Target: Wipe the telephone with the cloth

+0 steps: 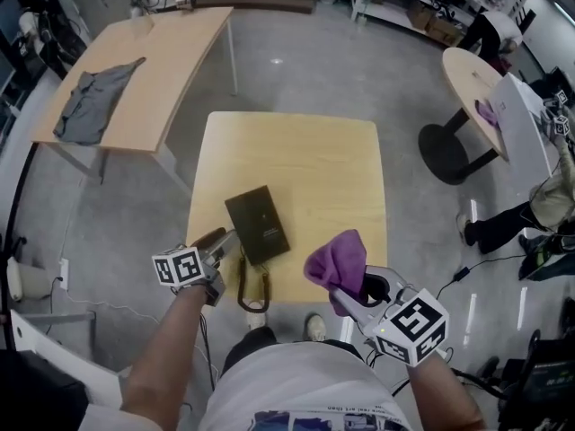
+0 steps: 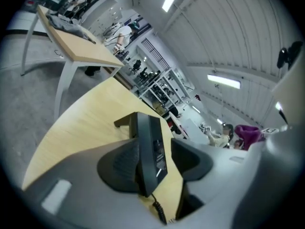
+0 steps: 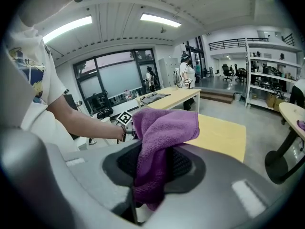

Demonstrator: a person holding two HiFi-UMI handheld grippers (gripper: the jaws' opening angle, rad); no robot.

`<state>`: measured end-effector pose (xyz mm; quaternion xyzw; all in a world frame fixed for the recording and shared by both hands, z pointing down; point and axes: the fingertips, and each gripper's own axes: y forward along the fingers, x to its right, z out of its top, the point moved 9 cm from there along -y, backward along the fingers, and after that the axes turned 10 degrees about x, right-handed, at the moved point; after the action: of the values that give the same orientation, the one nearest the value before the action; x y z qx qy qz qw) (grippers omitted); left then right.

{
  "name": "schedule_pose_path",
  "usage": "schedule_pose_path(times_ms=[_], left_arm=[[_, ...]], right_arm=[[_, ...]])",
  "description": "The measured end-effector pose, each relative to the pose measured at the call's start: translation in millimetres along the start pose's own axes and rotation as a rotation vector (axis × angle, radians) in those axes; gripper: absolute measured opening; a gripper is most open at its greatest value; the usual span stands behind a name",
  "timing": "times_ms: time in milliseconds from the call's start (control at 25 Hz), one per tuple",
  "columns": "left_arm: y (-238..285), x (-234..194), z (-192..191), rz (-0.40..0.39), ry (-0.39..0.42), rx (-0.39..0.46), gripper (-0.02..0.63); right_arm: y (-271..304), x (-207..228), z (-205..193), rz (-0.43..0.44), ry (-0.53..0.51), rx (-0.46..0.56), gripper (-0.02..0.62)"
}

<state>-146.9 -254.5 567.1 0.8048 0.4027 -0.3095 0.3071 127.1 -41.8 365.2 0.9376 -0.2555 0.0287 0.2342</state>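
Observation:
A black telephone (image 1: 258,225) lies near the front left of the pale wooden table (image 1: 314,169), and its coiled cord (image 1: 252,287) hangs over the front edge. My left gripper (image 1: 226,243) is at the phone's left corner. In the left gripper view the telephone (image 2: 151,149) stands edge-on between the jaws of the left gripper (image 2: 153,163); a gap shows on its right side, so the gripper is open. My right gripper (image 1: 357,287) hovers at the front right edge, shut on a purple cloth (image 1: 338,260). The cloth (image 3: 159,142) bunches out above the pads of the right gripper (image 3: 155,165).
A second wooden table (image 1: 180,52) at the back left carries a grey garment (image 1: 93,102). A round table (image 1: 474,74) stands at the right, with people seated near it. Grey floor surrounds my table. My shoes (image 1: 314,328) show below the front edge.

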Motion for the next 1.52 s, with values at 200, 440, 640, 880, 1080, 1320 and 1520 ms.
schedule_pose_path(times_ms=[200,440,640,880,1080,1320,1520], left_arm=[[-42.6,42.5,1.2,0.066,0.088,0.107,0.211],[-95.8,133.3,-16.3,0.123,0.256,0.167,0.171],[-134.1,214.5,-57.3,0.163,0.417,0.134,0.091],[-151.1,263.1,-98.1,0.151,0.512,0.022,0.003],[-149.3,287.4,-105.9,0.083,0.54,0.034,0.003],[-190.6,315.7,-122.5,-0.006,0.585,0.056,0.003],[-248.9,321.5,-140.7,-0.019,0.571,0.098,0.003]], right_arm=[[-10.9,13.4,-3.4,0.074,-0.04,0.026,0.115],[-22.6,27.8,-12.1,0.202,-0.079,0.048,0.115],[-25.7,33.9,-22.4,0.287,-0.132,0.051,0.115],[-29.4,29.9,-30.2,0.343,-0.137,0.058,0.115],[-42.6,16.0,-38.6,0.331,-0.142,0.073,0.115],[-57.0,-34.0,-38.6,0.317,-0.199,0.08,0.114],[-74.9,-90.7,-45.8,0.311,-0.212,0.095,0.115]])
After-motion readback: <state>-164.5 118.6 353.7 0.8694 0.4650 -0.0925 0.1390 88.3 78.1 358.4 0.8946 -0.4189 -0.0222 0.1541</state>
